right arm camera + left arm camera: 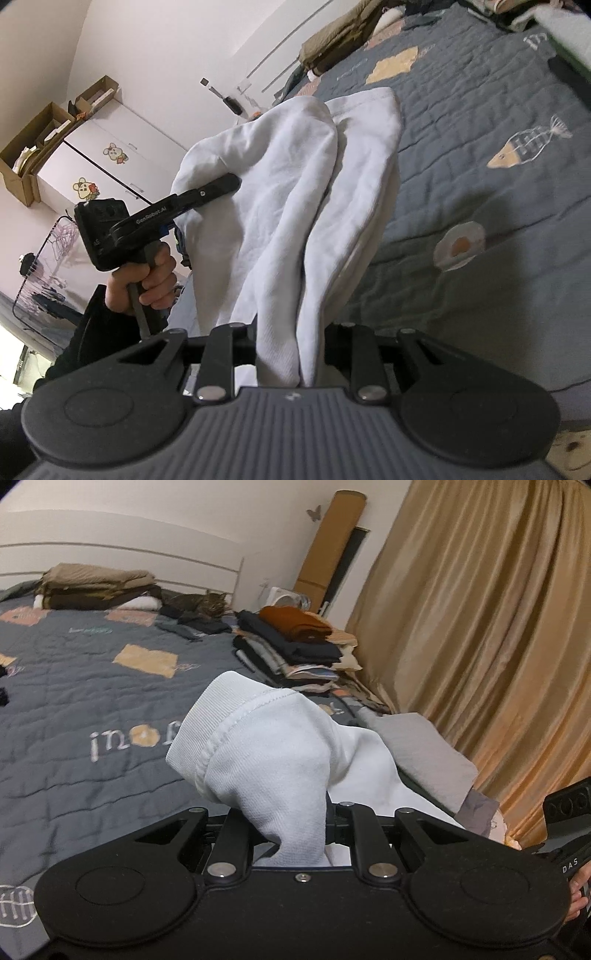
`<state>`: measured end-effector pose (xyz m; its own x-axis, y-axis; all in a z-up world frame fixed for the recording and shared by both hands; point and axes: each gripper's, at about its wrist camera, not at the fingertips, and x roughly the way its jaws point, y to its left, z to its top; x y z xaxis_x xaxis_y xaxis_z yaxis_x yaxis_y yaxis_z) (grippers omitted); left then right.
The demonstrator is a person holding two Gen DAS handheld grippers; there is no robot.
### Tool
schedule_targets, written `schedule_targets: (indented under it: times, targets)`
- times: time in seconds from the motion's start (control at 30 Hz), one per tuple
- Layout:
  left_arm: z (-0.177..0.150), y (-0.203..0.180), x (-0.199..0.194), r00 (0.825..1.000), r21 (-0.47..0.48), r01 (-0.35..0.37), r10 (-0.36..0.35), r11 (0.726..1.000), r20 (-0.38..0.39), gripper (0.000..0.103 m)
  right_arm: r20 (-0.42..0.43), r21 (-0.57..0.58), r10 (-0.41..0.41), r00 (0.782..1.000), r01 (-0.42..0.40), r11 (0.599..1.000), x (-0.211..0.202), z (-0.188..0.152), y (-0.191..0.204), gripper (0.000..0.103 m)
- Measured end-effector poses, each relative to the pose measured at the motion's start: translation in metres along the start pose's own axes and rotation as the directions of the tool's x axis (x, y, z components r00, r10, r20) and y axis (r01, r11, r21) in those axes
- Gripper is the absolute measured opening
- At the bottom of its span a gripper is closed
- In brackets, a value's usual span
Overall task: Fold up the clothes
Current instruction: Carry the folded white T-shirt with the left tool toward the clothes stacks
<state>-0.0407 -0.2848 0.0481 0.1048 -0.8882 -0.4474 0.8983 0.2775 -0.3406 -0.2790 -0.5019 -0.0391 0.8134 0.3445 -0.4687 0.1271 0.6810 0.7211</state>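
A white sweatshirt (266, 746) with a ribbed hem hangs lifted above the grey quilted bed (92, 686). My left gripper (291, 812) is shut on a bunch of its cloth, which covers the fingertips. In the right wrist view the same white sweatshirt (295, 192) drapes in long folds, and my right gripper (291, 339) is shut on its lower part. Also in that view, a hand holds the left gripper (225, 184), which is clamped on the garment's left side. The right gripper's body (565, 808) shows at the right edge of the left wrist view.
Folded clothes are stacked at the bed's right edge (295, 646) and by the headboard (96, 587). A tabby cat (203, 603) lies beside dark loose garments (192, 626). A gold curtain (480, 627) hangs on the right. A white cupboard (99, 162) carries cardboard boxes.
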Motion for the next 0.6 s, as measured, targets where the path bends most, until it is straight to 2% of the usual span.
schedule_targets:
  times: [0.6]
  targets:
    - [0.000, -0.068, 0.052, 0.999, 0.004, 0.036, -0.036, 0.999, 0.037, 0.014, 0.047, -0.004, -0.048, 0.998, 0.048, 0.999, -0.075, 0.012, -0.047, 0.025]
